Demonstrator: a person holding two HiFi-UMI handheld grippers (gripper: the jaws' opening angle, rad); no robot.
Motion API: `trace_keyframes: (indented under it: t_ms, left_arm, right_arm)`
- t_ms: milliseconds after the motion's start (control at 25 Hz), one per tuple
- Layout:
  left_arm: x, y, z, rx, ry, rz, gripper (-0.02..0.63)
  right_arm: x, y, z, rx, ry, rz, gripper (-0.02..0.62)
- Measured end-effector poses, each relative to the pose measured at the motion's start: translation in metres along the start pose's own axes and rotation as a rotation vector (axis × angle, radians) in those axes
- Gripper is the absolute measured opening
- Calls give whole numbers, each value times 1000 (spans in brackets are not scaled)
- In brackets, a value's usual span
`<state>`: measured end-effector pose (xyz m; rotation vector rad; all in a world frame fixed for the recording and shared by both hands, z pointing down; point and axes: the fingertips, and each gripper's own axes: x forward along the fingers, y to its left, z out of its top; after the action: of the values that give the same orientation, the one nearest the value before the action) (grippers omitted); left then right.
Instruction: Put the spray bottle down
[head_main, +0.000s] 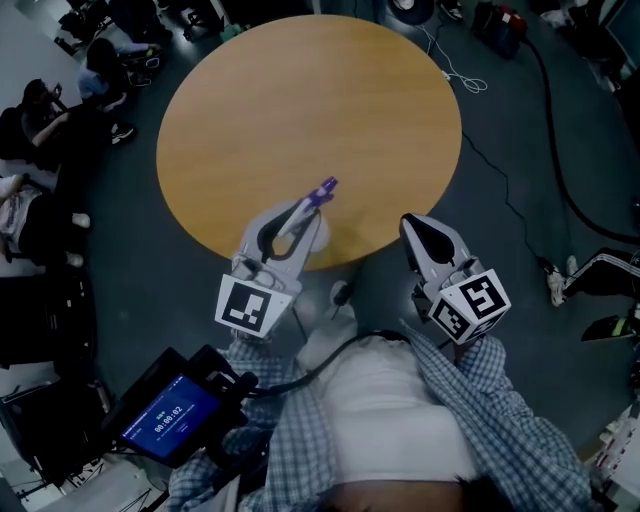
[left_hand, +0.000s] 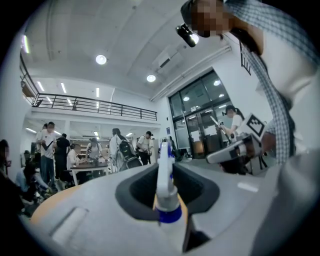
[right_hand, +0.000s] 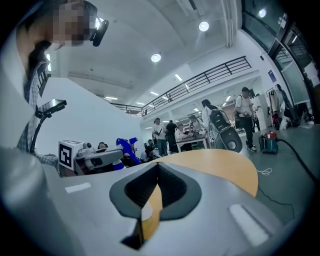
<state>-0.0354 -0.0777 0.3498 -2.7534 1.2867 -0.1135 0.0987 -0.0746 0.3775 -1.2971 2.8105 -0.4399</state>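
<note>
The spray bottle (head_main: 318, 194), white with a purple-blue nozzle, is held level over the near edge of the round wooden table (head_main: 300, 100). My left gripper (head_main: 298, 216) is shut on its body. In the left gripper view the bottle (left_hand: 164, 150) runs forward between the jaws, a blue collar round its neck. My right gripper (head_main: 421, 231) hovers just off the table's near right edge, shut and empty. Its jaws meet at the tip in the right gripper view (right_hand: 157, 167). That view also catches the bottle's blue nozzle (right_hand: 127, 147) at the left.
Cables (head_main: 560, 170) trail over the dark floor to the right of the table. People sit at the far left (head_main: 40, 110). A tablet with a lit screen (head_main: 170, 412) hangs at my lower left. More people stand round tables (left_hand: 85, 155) in the background.
</note>
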Motion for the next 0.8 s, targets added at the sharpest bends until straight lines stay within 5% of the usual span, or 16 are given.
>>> trace_keyframes:
  t_ms: [320,800]
  left_arm:
    - [36,64,-15,-29,8,-19,84]
    - [58,85,-36,-49,40,-57,85]
  right_arm:
    - [72,-18,5,10,30,-9,3]
    - [95,-33,-2,29,58,-38,2]
